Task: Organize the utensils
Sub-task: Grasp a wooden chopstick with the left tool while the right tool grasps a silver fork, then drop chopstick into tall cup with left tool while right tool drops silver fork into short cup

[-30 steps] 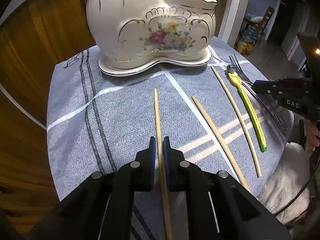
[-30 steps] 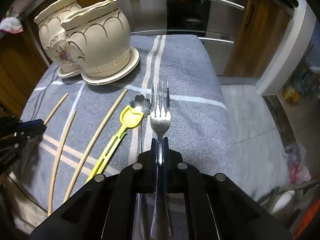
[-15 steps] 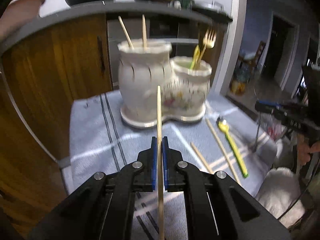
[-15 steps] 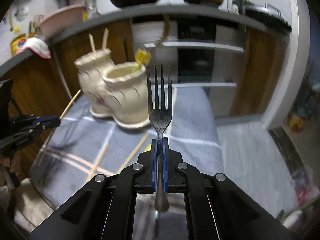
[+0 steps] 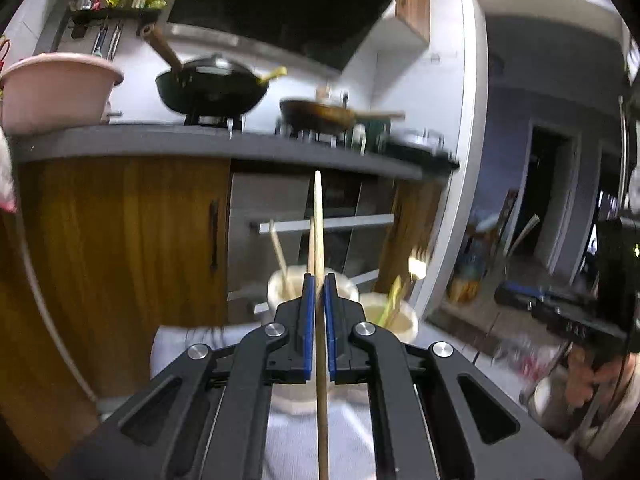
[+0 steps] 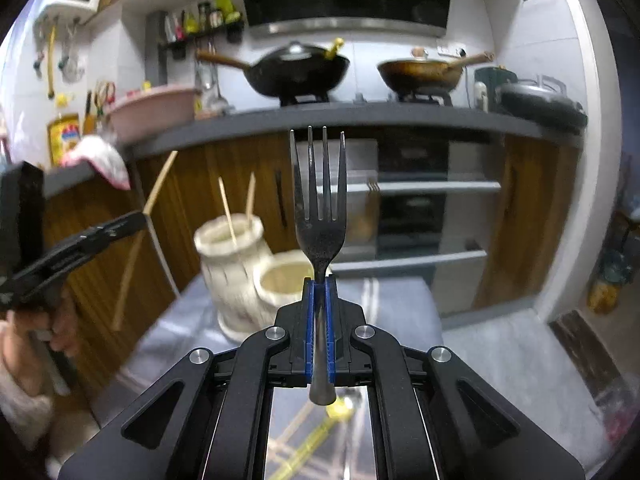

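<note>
Thin pale wooden chopstick (image 5: 318, 216) is clamped between the blue pads of the left gripper (image 5: 319, 284), jaws nearly together; the stick runs straight up the middle of the left wrist view, tip over the cabinet front, tail passing back under the gripper body. Dark metal four-tined fork (image 6: 319, 200) is pinched by its neck in the right gripper (image 6: 319, 286), jaws narrow, tines up, handle end poking out behind the pads.

Both grippers are raised above the table and point slightly downward toward the kitchen counter. In the right wrist view the left gripper (image 6: 138, 216) sits at left, held by a hand (image 6: 60, 328), chopstick angled up and right.

Cream ceramic double-pot utensil holder (image 6: 240, 276) stands on the grey striped tablecloth (image 6: 392, 304) toward its far edge. The taller pot holds two wooden chopsticks (image 6: 228, 210); the lower pot (image 5: 396, 320) holds a yellow-green utensil (image 5: 394, 292), blurred.

Yellow plastic utensil (image 6: 340, 412) lies on the cloth below the right gripper.
</note>
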Motion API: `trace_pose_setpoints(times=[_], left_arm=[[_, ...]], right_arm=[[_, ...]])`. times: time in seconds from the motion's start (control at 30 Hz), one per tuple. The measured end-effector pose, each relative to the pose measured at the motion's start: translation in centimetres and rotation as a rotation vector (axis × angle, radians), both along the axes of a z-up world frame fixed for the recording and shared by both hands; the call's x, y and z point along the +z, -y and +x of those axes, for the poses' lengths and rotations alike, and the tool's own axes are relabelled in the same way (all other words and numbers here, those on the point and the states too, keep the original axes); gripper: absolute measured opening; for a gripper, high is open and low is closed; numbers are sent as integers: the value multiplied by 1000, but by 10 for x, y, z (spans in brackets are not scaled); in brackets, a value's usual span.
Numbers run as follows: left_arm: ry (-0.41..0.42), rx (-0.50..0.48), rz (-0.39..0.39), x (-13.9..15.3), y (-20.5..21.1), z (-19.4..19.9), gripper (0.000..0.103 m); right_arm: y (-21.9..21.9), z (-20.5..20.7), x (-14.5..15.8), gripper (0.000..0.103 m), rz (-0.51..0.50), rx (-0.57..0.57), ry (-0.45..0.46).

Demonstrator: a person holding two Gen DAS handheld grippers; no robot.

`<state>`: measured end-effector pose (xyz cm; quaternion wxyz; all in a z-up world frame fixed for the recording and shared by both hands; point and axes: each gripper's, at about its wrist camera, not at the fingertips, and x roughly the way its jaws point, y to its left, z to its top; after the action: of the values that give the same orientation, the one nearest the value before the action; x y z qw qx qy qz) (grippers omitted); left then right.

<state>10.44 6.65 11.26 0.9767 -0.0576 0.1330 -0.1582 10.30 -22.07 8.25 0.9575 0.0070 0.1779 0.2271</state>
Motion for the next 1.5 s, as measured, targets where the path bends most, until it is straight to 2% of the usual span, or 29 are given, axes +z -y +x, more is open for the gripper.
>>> trace_pose_setpoints(times=[0.13, 0.23, 0.33, 0.47, 0.6, 0.97, 1.17, 1.5], left_arm=[[59, -12, -64, 23, 3, 34, 5], [95, -8, -100, 32, 6, 51, 5], [127, 10, -103, 34, 12, 69, 5], [140, 57, -39, 20, 25, 88, 5], [111, 59, -16, 4, 24, 95, 5], [-8, 73, 49, -33, 7, 65, 5], [-67, 81, 95, -43, 6, 65, 5], [-93, 79, 136, -42, 11, 67, 5]], right_arm=[[-12, 13, 31, 6, 48, 6, 77], [-20, 27, 41, 6, 73, 12, 101], [-28, 45, 37, 6, 79, 2, 91], [-31, 68, 15, 6, 99, -3, 24], [-34, 78, -8, 6, 96, -4, -30], [-34, 84, -47, 6, 79, -28, -123], [-37, 84, -54, 6, 67, -41, -145], [-44, 90, -59, 6, 25, -60, -180]])
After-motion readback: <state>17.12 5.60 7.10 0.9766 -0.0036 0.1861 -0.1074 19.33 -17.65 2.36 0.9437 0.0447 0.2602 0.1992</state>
